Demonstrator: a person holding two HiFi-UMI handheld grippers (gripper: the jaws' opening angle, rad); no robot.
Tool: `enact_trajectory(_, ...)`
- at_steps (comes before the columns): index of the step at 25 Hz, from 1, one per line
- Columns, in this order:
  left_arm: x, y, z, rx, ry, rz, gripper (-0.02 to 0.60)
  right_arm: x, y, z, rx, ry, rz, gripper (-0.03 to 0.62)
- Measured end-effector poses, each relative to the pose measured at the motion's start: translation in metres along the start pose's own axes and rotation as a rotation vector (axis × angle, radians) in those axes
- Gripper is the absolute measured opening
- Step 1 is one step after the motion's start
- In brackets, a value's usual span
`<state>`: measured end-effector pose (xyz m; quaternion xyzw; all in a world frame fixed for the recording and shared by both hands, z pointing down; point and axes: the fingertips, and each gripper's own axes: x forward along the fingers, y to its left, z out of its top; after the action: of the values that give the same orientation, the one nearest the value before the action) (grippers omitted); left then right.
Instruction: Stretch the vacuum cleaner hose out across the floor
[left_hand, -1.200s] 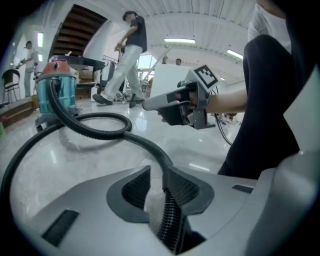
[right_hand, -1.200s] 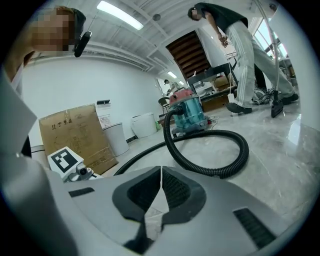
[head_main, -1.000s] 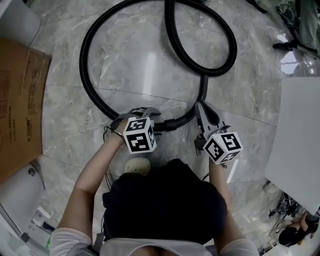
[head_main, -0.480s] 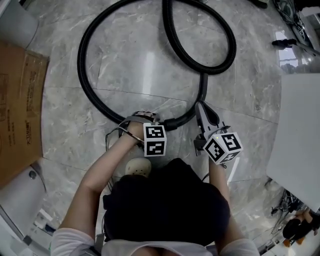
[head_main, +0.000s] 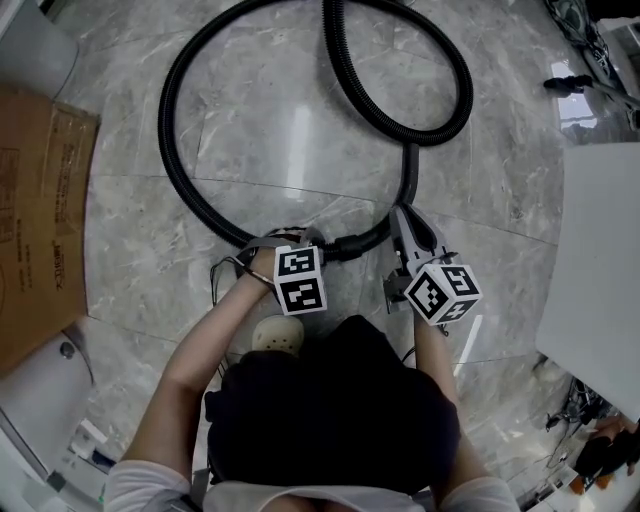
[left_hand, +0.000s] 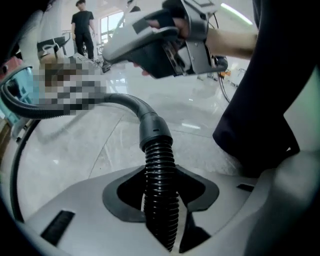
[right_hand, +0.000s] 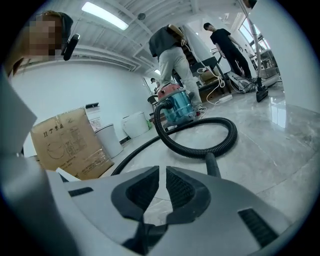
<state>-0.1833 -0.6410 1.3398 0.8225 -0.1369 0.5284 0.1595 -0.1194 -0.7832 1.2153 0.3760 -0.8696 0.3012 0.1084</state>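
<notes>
The black ribbed vacuum hose (head_main: 172, 150) lies in two big loops on the marble floor. Its grey cuff (left_hand: 152, 129) joins a smooth bent tube just beyond my left gripper. My left gripper (head_main: 293, 240) points steeply down at the near end of the hose. Its jaws have just been closing, and their pads now press the ribbed hose (left_hand: 160, 185) from both sides. My right gripper (head_main: 402, 215) hovers a little to the right, above the straight tube, shut with nothing between its jaws. The hose runs back to a teal and pink vacuum cleaner (right_hand: 176, 107).
A cardboard box (head_main: 35, 220) lies on the floor at the left, with a white bin (right_hand: 107, 139) beside it. A white panel (head_main: 600, 270) fills the right side. Several people stand far behind the cleaner. My shoe (head_main: 275, 335) is just below the left gripper.
My left gripper has dropped onto the hose and turned to the right, and its jaws have closed around the ribbed part. The right gripper has stayed in place.
</notes>
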Motion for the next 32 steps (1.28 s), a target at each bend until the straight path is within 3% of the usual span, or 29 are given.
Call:
enact_trajectory(3,-0.016,0.001,0.016,-0.043,-0.097,-0.011,0.181,-0.005,-0.002,-0.002,0.097,0.004,0.036,0.076)
enact_trajectory(5,-0.026,0.003,0.026,-0.073,-0.162,-0.024,0.181,-0.012,-0.008,0.006,0.187,-0.028,0.06,0.172)
enact_trajectory(7,-0.034,0.007,0.036,-0.107,-0.226,-0.04,0.181,-0.018,-0.019,0.017,0.223,-0.07,0.043,0.254)
enact_trajectory(11,-0.051,0.016,0.054,-0.167,-0.357,-0.064,0.181,-0.025,-0.037,0.025,0.269,-0.12,0.008,0.323)
enact_trajectory(13,-0.061,0.017,0.063,-0.187,-0.422,-0.076,0.181,-0.02,-0.029,0.021,0.39,-0.113,0.082,0.333)
enact_trajectory(17,-0.083,0.011,0.081,-0.155,-0.49,-0.118,0.181,-0.001,0.033,0.012,0.623,-0.025,0.383,0.333)
enact_trajectory(19,-0.097,0.005,0.092,-0.118,-0.507,-0.148,0.181,0.003,0.059,0.025,0.588,-0.038,0.461,0.33)
enact_trajectory(21,-0.116,0.003,0.101,-0.105,-0.522,-0.153,0.181,-0.001,0.077,0.046,0.536,-0.074,0.511,0.215)
enact_trajectory(24,-0.155,0.013,0.117,-0.135,-0.559,-0.138,0.181,-0.009,0.101,0.093,0.509,-0.126,0.604,0.192)
enact_trajectory(30,-0.24,0.031,0.142,-0.217,-0.588,-0.066,0.181,-0.015,0.157,0.179,0.388,-0.116,0.607,0.189)
enact_trajectory(32,-0.273,0.03,0.152,-0.237,-0.622,-0.074,0.181,-0.024,0.179,0.207,0.38,-0.115,0.614,0.187)
